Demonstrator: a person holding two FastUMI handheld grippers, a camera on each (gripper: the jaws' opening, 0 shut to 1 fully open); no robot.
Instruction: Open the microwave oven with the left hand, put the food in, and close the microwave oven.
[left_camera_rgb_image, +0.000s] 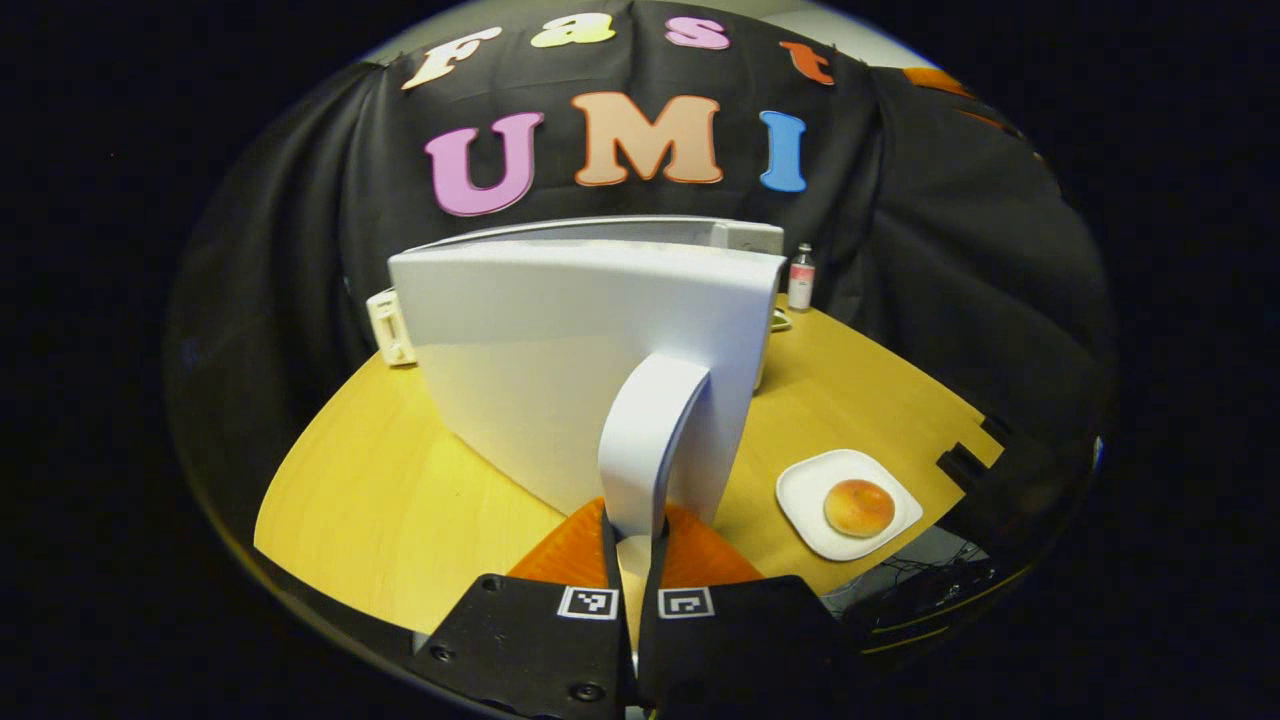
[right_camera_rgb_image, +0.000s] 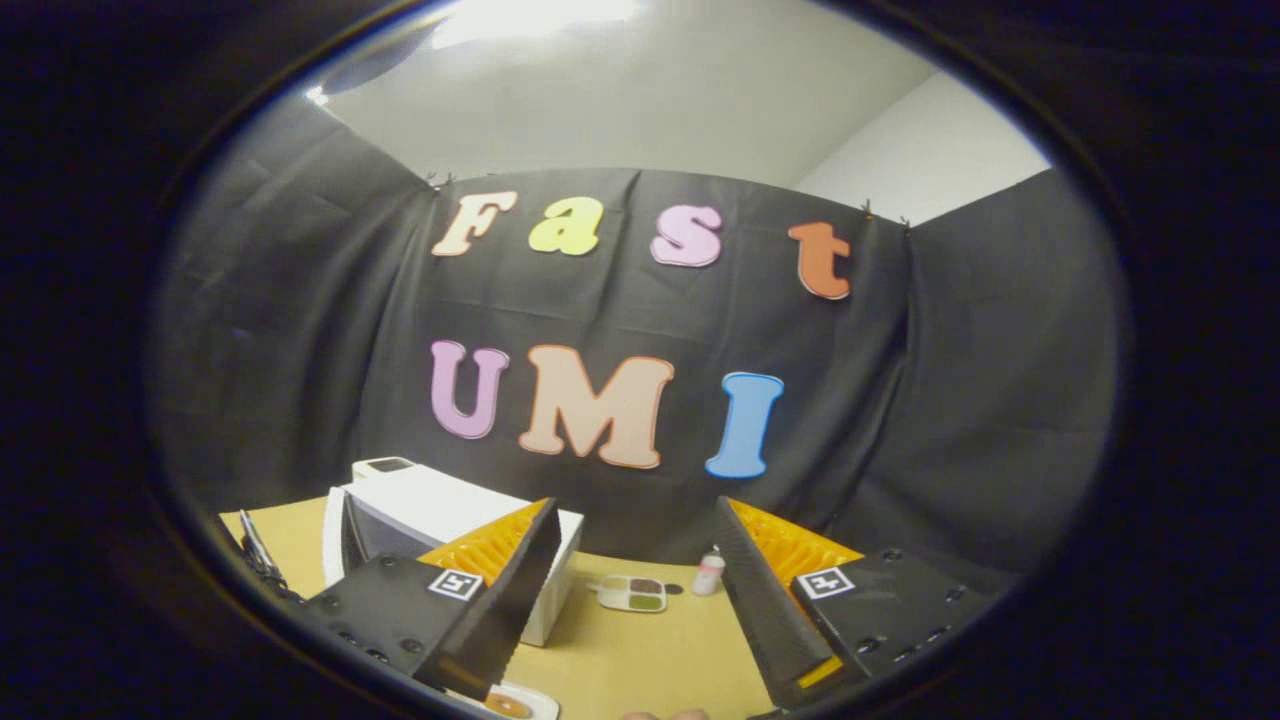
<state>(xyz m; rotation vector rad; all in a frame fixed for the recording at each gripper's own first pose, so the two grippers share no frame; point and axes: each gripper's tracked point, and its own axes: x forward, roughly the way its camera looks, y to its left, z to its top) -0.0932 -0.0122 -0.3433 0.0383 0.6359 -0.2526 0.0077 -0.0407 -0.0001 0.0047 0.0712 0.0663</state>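
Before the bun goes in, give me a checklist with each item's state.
1. Left gripper shut on the microwave door handle: ok.
2. Microwave door swung open: ok, partly; how far, cannot tell.
3. Bun sitting on its white plate on the table: ok.
4. Right gripper open and empty: ok.
5. Right gripper at the plate: not ok, it is raised, plate at its lower edge.
6. Microwave cavity free: cannot tell.
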